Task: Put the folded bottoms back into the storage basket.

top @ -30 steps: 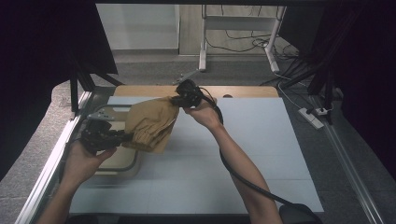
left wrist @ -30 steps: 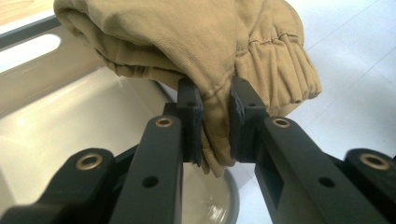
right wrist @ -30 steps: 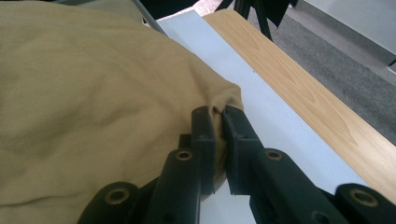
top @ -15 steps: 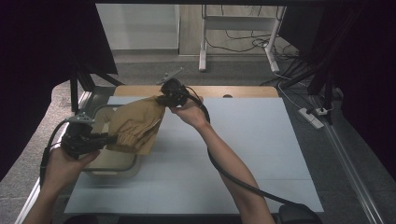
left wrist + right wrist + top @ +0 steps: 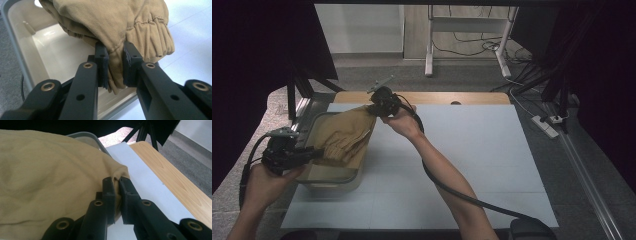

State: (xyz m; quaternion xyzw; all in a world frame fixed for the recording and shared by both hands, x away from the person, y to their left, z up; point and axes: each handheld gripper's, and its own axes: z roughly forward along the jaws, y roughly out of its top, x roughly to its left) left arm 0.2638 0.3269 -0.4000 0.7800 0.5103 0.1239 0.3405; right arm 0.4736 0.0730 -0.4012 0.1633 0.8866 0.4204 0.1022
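I am working at the counter [image 5: 472,150], where a clear plastic bin [image 5: 332,181] is sitting at its left edge, and I am carrying a folded tan garment [image 5: 343,137] over that bin with both hands. The garment is hanging just above the bin's opening, its bulk sagging between my two grips, not yet resting on the bottom as far as I can judge.

To do this step well, I am thinking I should be bringing both hands down together and keeping them level, so the folds are not sliding apart. I should be keeping the cloth inside the bin's walls, since the near gathered edge is hanging close to the rim, and letting go only once the weight is settling on the floor of the bin.

The garment's long axis is running from the near-left corner of the bin toward the far-right, roughly along the bin's length. Its gathered, elastic end is pointing toward me and its smooth folded corner is pointing away.

The left gripper [image 5: 115,67] is holding that gathered end, its fingers [image 5: 102,62] clamped tight on a thick fold. The right gripper [image 5: 117,195] is pinching the far corner, fingers [image 5: 109,195] nearly meeting on the cloth.
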